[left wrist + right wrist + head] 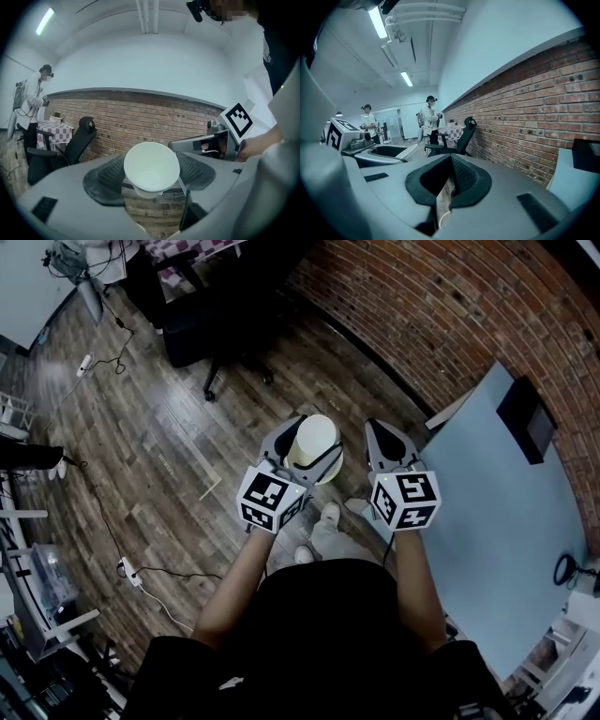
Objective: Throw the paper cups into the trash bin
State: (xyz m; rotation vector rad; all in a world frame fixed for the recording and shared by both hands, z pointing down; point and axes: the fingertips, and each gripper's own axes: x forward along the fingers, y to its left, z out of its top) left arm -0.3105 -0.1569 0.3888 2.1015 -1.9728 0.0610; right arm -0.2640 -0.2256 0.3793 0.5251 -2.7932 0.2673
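Left gripper [311,441] is clamped on a white paper cup [151,168], pads on its sides, mouth turned back toward the holder; right gripper [389,444] has its jaws together, empty; both hover over wood floor [169,456] beside the desk [497,521]; no trash bin is in view. Best to grip lightly and let go only above the bin's opening.

paper cup [314,439] in left gripper [310,431] | right gripper [387,432] beside, right | table [506,521] far right | chair [223,329] ahead
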